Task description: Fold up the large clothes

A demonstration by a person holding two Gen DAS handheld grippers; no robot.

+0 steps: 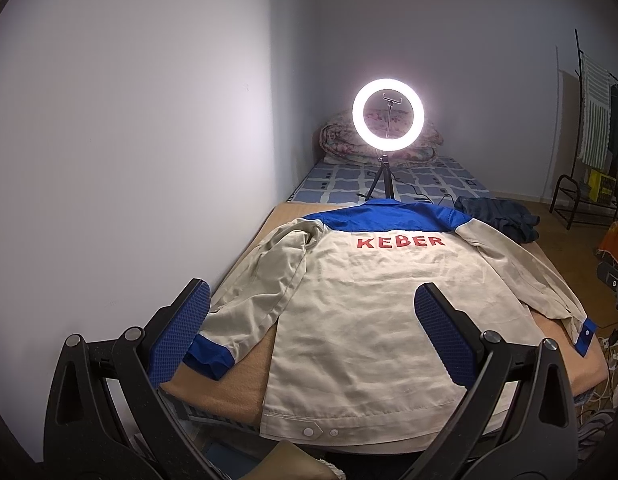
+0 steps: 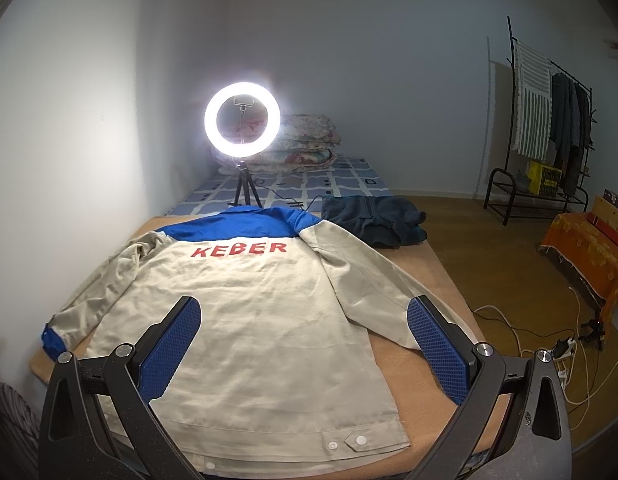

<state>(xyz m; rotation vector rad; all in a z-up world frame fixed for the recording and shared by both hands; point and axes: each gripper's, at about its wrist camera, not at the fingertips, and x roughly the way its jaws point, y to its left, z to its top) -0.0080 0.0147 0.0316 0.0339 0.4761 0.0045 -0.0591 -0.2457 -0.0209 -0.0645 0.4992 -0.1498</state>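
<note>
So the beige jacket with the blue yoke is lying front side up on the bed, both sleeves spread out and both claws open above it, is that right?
Not quite. The jacket lies back side up: both wrist views show the red KEBER lettering under the blue yoke, with no front opening visible. The rest holds: it is on the bed, sleeves spread, left claw and right claw open above it.

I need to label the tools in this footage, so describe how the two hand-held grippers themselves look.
Both look alike. The left hand-held gripper has two black, angled plastic arms with triangular cut-outs and round silver pivot bolts, each ending in a flat finger faced with a blue, fine-gridded pad. The right hand-held gripper shows the same black frame, silver bolts and blue textured pads. No cables, markings, hands or sleeves are visible.
</note>
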